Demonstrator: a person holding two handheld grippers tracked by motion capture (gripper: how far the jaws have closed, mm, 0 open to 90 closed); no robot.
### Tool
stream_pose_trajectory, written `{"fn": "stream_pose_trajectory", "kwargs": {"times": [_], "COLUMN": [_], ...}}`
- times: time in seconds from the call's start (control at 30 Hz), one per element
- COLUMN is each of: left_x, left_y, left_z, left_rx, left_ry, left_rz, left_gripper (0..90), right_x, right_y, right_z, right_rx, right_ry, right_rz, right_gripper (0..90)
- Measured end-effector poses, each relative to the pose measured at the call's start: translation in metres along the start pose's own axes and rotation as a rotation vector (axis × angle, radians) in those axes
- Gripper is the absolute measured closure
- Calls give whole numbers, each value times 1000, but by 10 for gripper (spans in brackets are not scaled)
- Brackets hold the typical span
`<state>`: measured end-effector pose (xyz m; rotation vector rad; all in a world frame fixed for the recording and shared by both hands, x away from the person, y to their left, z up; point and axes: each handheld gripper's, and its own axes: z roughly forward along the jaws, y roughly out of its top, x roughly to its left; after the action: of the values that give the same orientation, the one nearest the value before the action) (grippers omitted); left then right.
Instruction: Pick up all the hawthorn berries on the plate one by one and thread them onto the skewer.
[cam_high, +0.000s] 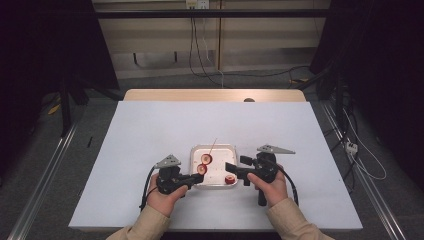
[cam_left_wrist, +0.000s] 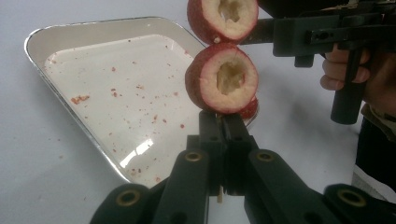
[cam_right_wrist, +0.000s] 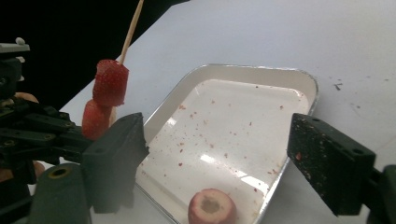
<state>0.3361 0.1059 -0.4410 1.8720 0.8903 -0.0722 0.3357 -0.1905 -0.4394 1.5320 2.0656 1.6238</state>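
At seven o'clock of the tray (cam_high: 196, 150), the left gripper (cam_high: 192, 178) has its jaws pressed together on a wooden skewer (cam_right_wrist: 132, 29) that carries two cored strawberry pieces, an upper piece (cam_left_wrist: 223, 18) and a lower piece (cam_left_wrist: 222, 78). On the white table (cam_high: 135, 135) the silver tray is speckled with red crumbs. At its five o'clock corner lies a third strawberry piece (cam_right_wrist: 211, 207), one alone. Beside it the right gripper (cam_high: 232, 169) has its jaws spread wide, holding nothing, the loose piece low between them.
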Motion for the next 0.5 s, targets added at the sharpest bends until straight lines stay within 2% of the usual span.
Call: {"fn": "stream_pose_trajectory", "kwargs": {"times": [0.2, 0.33, 0.5], "left_x": [1, 3, 5], "left_y": [1, 1, 1], "left_z": [-3, -5, -8], "left_rx": [-4, -19, -22], "left_ry": [2, 1, 6], "left_rz": [6, -5, -4], "left_gripper": [889, 889, 888], "right_x": [0, 0, 1], "right_y": [0, 0, 0], "right_z": [-4, -5, -5], "right_rx": [4, 23, 27], "right_ry": [-31, -73, -73], "right_rz": [-45, -108, -116], "right_gripper": [160, 164, 177]}}
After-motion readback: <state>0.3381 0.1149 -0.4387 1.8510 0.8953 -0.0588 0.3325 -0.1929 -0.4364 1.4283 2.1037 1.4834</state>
